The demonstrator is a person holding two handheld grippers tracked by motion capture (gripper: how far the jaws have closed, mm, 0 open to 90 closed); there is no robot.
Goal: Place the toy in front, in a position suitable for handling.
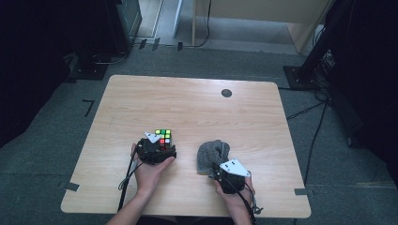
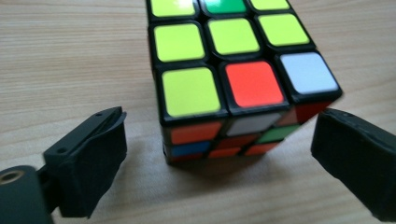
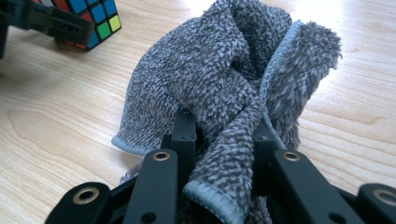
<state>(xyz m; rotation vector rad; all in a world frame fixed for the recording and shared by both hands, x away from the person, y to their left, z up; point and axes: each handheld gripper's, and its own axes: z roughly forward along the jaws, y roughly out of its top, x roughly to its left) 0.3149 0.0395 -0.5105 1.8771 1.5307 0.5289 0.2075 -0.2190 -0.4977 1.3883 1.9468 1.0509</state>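
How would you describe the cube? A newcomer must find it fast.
On the wooden table, look at the near left part, just ahead of the left tongs. The cube sits there, black-edged with bright colour squares, unlike the grey cloth to its right.

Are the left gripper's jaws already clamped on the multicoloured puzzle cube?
No: in the left gripper view, the left gripper has both black jaws standing apart from the multicoloured puzzle cube.

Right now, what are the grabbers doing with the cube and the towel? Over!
Left gripper open, jaws either side of the cube, not touching. Right gripper shut on the grey towel. Nothing in the way.
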